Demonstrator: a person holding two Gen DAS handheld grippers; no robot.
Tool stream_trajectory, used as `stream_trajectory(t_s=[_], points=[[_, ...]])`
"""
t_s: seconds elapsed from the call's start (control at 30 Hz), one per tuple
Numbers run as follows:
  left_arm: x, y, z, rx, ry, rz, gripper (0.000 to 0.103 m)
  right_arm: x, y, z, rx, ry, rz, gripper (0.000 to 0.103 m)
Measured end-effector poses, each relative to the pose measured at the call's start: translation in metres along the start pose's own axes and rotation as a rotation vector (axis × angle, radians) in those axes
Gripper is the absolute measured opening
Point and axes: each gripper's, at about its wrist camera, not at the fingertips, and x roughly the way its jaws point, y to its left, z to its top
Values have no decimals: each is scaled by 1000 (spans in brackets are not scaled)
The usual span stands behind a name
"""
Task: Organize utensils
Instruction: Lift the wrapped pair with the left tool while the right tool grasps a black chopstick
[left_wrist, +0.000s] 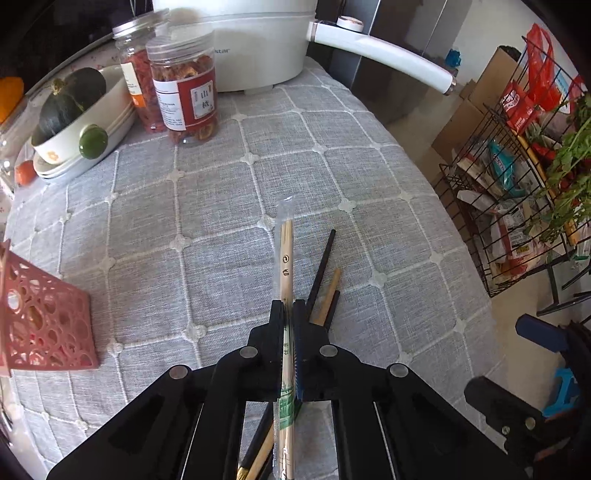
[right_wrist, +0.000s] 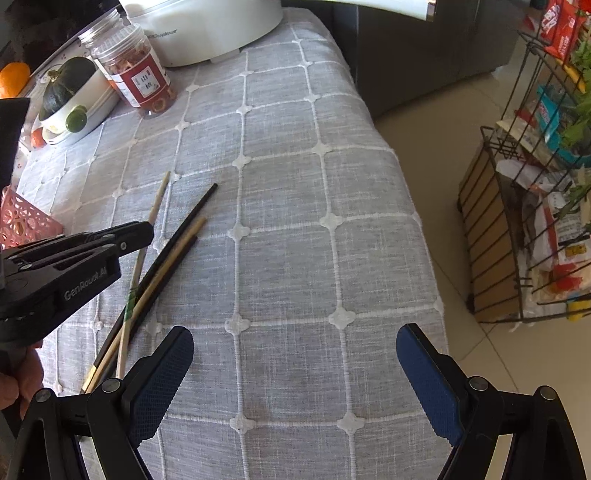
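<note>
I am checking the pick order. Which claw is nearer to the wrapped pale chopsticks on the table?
Left. The left claw is shut on the wrapped chopsticks at mid-length. The right claw is open over bare tablecloth, off to the side of them, touching nothing.

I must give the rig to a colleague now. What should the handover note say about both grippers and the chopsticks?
Left gripper: shut on the wrapped bamboo chopsticks, low over the grey tablecloth.
Right gripper: open, empty.
Loose chopsticks, dark and wooden, lie beside the left gripper.
Pink basket stands at the table's left edge.
Done: one pair gripped.
Left: probably carry it to the basket, then the others.
</note>
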Motion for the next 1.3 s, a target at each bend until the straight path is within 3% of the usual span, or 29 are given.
stream_trajectory(t_s=[0.4, 0.6, 0.67, 0.83, 0.93, 1.1, 1.3], points=[[-82, 42, -69, 49, -68, -34, 4, 16, 27, 13, -48, 19, 9, 93], [-103, 68, -110, 5, -81, -87, 4, 27, 42, 26, -45, 1, 70, 91], [-104, 77, -115, -28, -60, -109, 4, 32, 47, 31, -32, -6, 101, 84], [-113, 94, -123, -41, -76, -107, 4, 49, 60, 42, -8, -1, 148, 46], [-115, 107, -126, -70, -73, -112, 4, 61, 66, 47, 14, 10, 183, 35], [-117, 118, -127, -94, -75, -112, 4, 75, 85, 51, 17, 32, 221, 25], [-119, 125, -127, -114, -77, -107, 4, 89, 103, 51, -24, 64, 89, 20]])
